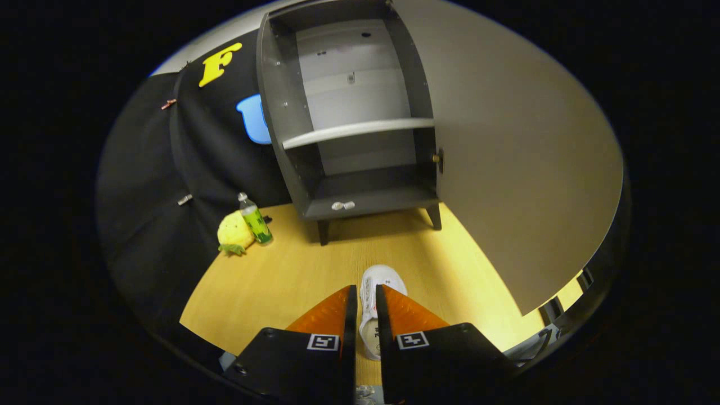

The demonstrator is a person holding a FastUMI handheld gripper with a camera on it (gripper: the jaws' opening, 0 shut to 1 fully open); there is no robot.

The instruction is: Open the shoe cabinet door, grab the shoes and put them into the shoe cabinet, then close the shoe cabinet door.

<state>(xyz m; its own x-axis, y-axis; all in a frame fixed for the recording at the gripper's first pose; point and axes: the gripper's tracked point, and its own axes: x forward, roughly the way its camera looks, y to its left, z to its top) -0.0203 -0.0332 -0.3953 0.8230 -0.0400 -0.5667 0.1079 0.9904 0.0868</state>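
Note:
A dark grey shoe cabinet [292,140] stands beyond the fingers on short legs, its door [506,169] swung wide to the right. Inside I see one pale shelf [360,131] across the middle and a bare bottom compartment. A white shoe [376,292] sits between my gripper's fingers, toe pointing toward the cabinet. My gripper [365,295] is shut on the shoe, both fingers pressing its sides, and the heel end is partly hidden behind them. The shoe hangs over the wooden floor [292,281], some way in front of the cabinet.
A green bottle [256,222] and a yellow plush toy [234,233] lie on the floor left of the cabinet, against the black cloth wall. The open door takes up the right side. A small pale fitting [343,205] sits on the cabinet's bottom front edge.

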